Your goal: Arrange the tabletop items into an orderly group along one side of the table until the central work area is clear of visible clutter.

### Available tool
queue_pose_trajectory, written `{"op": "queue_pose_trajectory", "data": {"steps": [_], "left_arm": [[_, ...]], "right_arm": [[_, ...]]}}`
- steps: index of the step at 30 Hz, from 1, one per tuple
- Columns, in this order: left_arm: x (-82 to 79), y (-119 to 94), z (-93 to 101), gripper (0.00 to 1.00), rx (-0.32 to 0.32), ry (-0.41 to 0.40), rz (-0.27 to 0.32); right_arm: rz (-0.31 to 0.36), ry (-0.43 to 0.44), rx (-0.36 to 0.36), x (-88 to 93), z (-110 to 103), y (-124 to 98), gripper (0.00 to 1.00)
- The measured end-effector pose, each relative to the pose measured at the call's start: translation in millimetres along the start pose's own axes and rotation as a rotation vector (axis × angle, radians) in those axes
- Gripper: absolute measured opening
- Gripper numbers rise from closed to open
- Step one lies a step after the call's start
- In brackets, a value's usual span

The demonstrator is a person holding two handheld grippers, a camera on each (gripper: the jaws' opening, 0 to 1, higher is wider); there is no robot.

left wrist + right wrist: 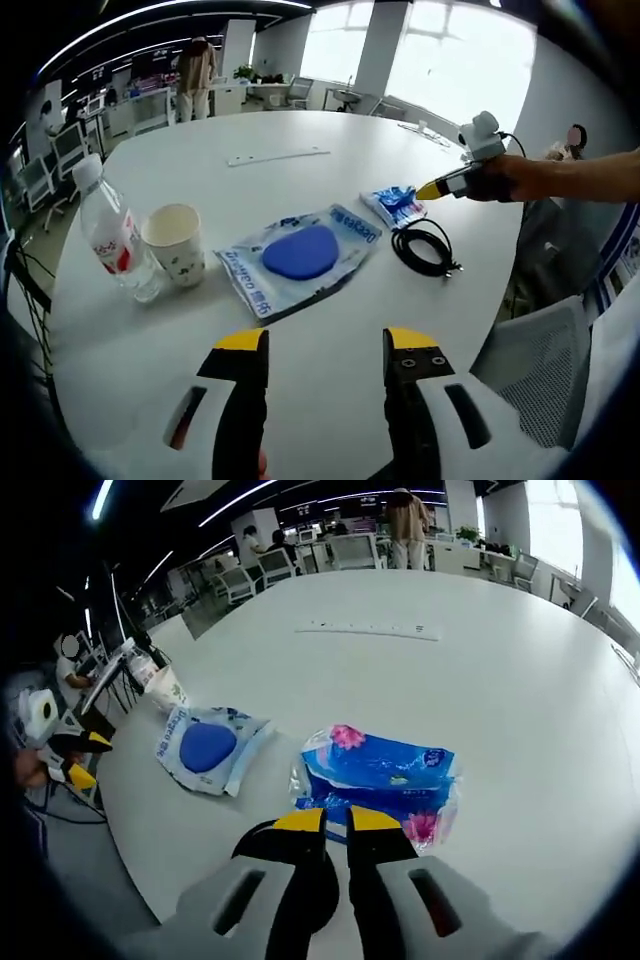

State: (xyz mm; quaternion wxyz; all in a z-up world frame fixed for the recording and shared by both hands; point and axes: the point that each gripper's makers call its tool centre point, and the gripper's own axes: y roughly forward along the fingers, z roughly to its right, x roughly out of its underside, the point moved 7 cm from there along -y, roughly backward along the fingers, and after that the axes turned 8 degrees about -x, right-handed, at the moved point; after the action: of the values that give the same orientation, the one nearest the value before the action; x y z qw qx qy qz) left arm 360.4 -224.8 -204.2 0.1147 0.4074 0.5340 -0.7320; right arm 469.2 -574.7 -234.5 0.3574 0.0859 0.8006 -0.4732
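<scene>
A blue tissue pack (380, 772) lies on the round white table (520, 660); my right gripper (337, 822) has its jaws nearly together on the pack's near edge, with wrapper showing between the tips. From the left gripper view, that right gripper (432, 189) touches the tissue pack (393, 203), held by a hand. My left gripper (327, 342) hovers open over bare table, nothing between its fingers. Ahead of it lie a clear pouch with a blue oval pad (300, 255), a paper cup (176, 243), a water bottle (112, 236) and a coiled black cable (425, 248).
A thin white strip (278, 156) lies far across the table (330, 130). A mesh chair (535, 360) stands at the table's near right edge. Office desks and a standing person (195, 75) are in the background. The cable (250, 845) is partly hidden under my right jaws.
</scene>
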Motion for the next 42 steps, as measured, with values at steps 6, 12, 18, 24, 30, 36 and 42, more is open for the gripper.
{"op": "queue_pose_trajectory", "data": {"steps": [6, 12, 18, 24, 30, 36, 42], "left_arm": [[-0.8, 5.8, -6.5, 0.45, -0.008, -0.008, -0.002], [-3.0, 14.5, -13.6, 0.45, -0.014, -0.039, -0.001], [-5.3, 21.8, -20.5, 0.45, -0.017, -0.066, -0.001], [-5.8, 29.7, -29.1, 0.45, -0.028, -0.114, 0.007], [-3.5, 34.5, -33.6, 0.44, -0.03, -0.127, -0.001], [-2.8, 41.2, -40.2, 0.43, -0.033, -0.139, -0.007], [-3.1, 49.7, -45.8, 0.42, -0.034, -0.158, -0.012]], "right_arm": [[0.01, -0.015, -0.027, -3.1, -13.4, 1.6, 0.05], [0.034, -0.039, -0.074, -10.6, -33.9, 7.6, 0.06], [0.025, -0.063, -0.125, -12.5, -55.8, 19.8, 0.09], [0.008, -0.066, -0.165, -9.6, -69.4, 28.4, 0.13], [-0.004, -0.067, -0.183, -8.9, -75.5, 36.4, 0.15], [-0.012, -0.067, -0.188, -11.2, -77.4, 43.4, 0.15], [-0.029, -0.064, -0.192, -9.8, -78.6, 51.9, 0.14]]}}
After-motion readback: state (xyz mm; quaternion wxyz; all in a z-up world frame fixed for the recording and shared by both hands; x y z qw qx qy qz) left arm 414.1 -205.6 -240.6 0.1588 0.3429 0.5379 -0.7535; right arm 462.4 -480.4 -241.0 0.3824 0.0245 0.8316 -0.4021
